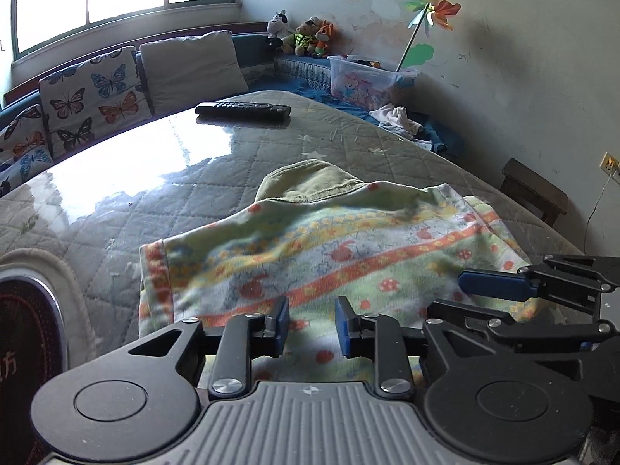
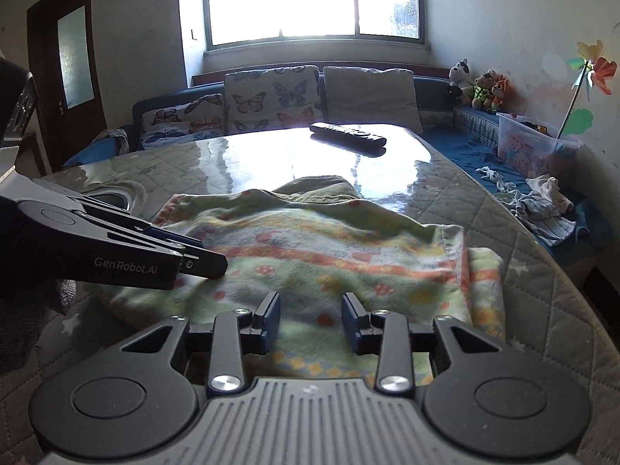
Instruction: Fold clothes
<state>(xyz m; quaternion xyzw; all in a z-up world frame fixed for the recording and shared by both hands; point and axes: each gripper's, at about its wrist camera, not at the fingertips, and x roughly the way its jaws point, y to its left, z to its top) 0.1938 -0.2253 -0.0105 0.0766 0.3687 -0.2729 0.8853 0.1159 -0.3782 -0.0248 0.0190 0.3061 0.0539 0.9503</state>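
Observation:
A patterned garment (image 1: 317,255) in pale green, orange and yellow lies folded on the quilted table (image 1: 162,209), with an olive green piece (image 1: 310,182) showing at its far edge. My left gripper (image 1: 312,323) hovers over the garment's near edge, open, with only cloth below the gap. My right gripper (image 2: 312,317) is open too, above the near edge of the same garment (image 2: 310,255). The two sit side by side: the right one's fingers (image 1: 492,283) show at the right of the left wrist view, and the left one's fingers (image 2: 205,263) at the left of the right wrist view.
A black remote control (image 1: 242,110) lies at the table's far side, under glare from the window. Butterfly cushions (image 1: 93,97) line the sofa behind. A clear toy box (image 1: 368,77) and loose clothes (image 2: 542,201) sit on the blue seat at right. A dark stool (image 1: 534,190) stands by the wall.

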